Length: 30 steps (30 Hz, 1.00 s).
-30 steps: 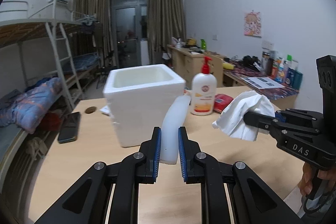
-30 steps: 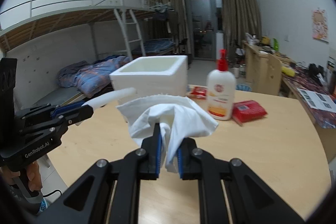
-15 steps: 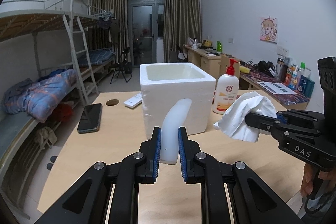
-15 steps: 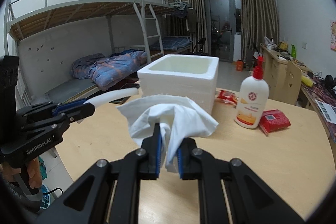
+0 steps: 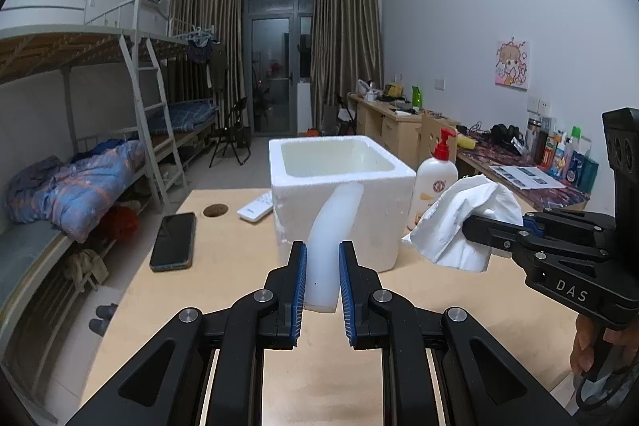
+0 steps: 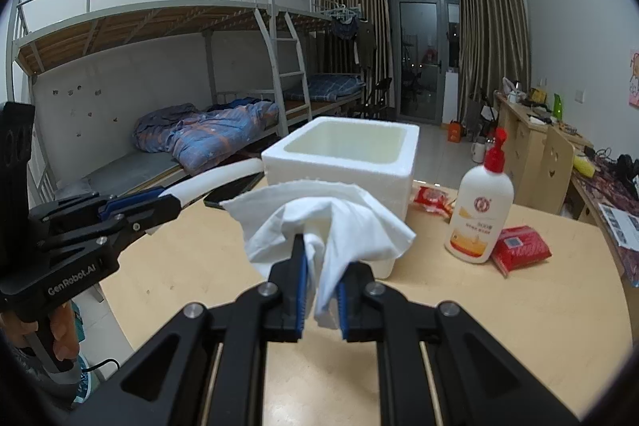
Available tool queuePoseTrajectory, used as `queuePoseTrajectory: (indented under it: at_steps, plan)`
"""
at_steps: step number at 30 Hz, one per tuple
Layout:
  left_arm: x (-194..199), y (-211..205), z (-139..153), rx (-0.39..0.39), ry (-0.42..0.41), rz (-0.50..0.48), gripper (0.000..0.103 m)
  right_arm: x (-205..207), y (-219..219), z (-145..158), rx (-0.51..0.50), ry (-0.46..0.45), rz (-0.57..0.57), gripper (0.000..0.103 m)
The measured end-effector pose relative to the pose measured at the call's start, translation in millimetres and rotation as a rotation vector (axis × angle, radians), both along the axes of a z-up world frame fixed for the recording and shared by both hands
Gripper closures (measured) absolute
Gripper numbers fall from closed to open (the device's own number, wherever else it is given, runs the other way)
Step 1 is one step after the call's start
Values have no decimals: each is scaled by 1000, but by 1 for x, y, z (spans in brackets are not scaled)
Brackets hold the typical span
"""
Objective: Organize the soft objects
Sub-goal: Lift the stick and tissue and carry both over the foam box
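Ahead of the left gripper's fingers, the foam box is sitting on the table, with the curved foam strip lying between those fingers and reaching toward the box's near wall. Left of the fingers a phone and a remote are lying on the table. Right of them the tissue is hanging from the right gripper, and a pump bottle is standing just beside the box with a packet beside it.

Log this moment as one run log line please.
left gripper: shut on white tube | right gripper: shut on white cloth | both held short of foam box | box: looks empty
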<state>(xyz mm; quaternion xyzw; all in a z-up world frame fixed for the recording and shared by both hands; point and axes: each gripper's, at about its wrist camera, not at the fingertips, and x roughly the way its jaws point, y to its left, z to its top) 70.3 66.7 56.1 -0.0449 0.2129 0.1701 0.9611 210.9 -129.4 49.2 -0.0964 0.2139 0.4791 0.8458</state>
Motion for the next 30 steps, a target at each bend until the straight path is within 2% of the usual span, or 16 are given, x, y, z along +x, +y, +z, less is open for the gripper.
queuePoseTrajectory:
  at_steps: [9, 14, 30]
  plan:
    - [8, 5, 27, 30, -32, -10, 86, 8, 5, 26, 24, -32, 2, 87]
    - [16, 8, 40, 16, -34, -36, 86, 11, 9, 37, 30, -42, 2, 87]
    - [45, 20, 51, 29, -18, -56, 86, 25, 18, 42, 21, -58, -4, 87]
